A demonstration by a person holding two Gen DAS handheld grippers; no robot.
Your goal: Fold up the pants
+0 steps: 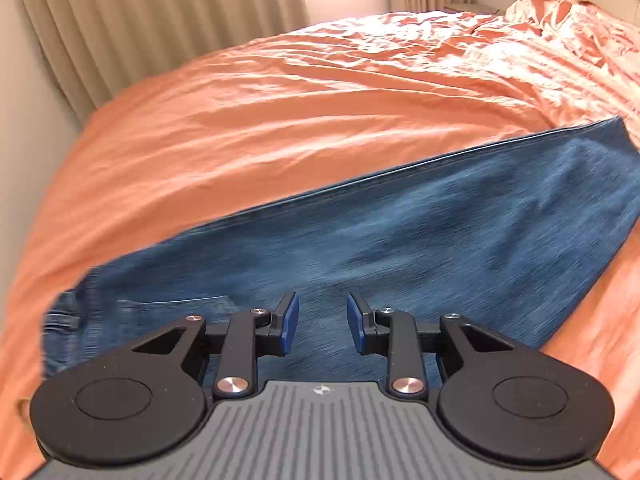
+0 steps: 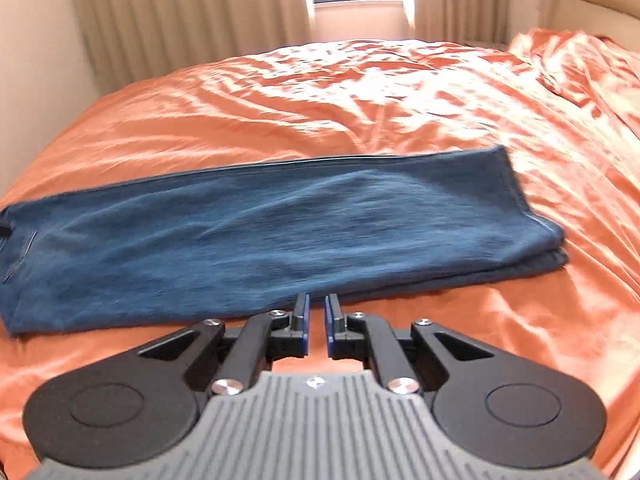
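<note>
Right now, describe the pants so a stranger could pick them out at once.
Find the bed under the orange sheet, with beige curtains behind it. Across its near part lie the pants, a long strip of blue denim folded lengthwise, one leg on the other. They are the only blue thing, and the only garment, on the orange sheet.
</note>
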